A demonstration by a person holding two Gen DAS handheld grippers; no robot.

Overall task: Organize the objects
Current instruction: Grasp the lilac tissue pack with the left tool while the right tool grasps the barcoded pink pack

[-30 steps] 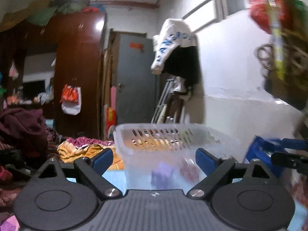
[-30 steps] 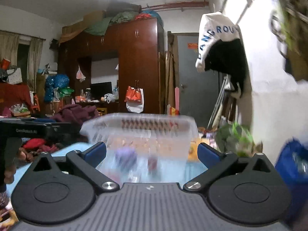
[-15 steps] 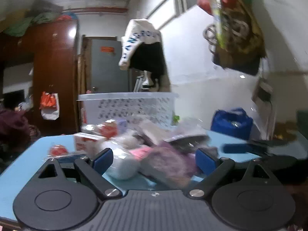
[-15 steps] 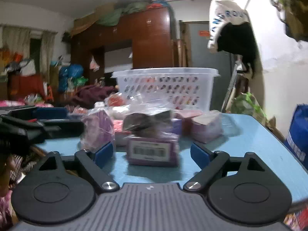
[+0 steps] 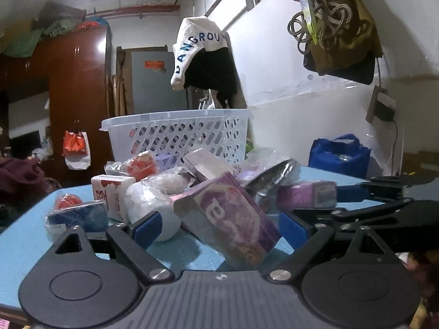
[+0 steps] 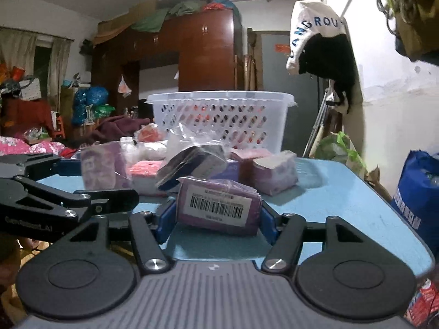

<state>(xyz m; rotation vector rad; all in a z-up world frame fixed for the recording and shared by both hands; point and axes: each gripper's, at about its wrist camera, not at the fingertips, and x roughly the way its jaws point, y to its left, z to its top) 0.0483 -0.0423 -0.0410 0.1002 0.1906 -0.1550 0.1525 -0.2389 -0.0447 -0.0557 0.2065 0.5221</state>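
Observation:
A pile of small packets and boxes lies on a blue table [image 5: 24, 224] in front of a white perforated basket [image 5: 178, 134]. My left gripper [image 5: 219, 229] is open, its blue pads on either side of a tilted purple box [image 5: 230, 219] without squeezing it. My right gripper [image 6: 216, 219] has closed in on a purple packet with a barcode label [image 6: 218, 208], its pads touching both ends. The basket also shows in the right wrist view [image 6: 222, 118]. The right gripper's arm shows in the left wrist view at the right.
A white carton [image 5: 112, 194], a white wrapped ball [image 5: 153, 203], red packets [image 5: 140, 166] and pink boxes [image 6: 274, 171] crowd the table. A blue bag [image 5: 340, 156] stands beside the right wall. The table's near edge runs just below both grippers.
Both grippers dropped from basket height to the pile at table level. The right gripper's fingers have closed onto the barcode packet; the left has moved up around the purple box.

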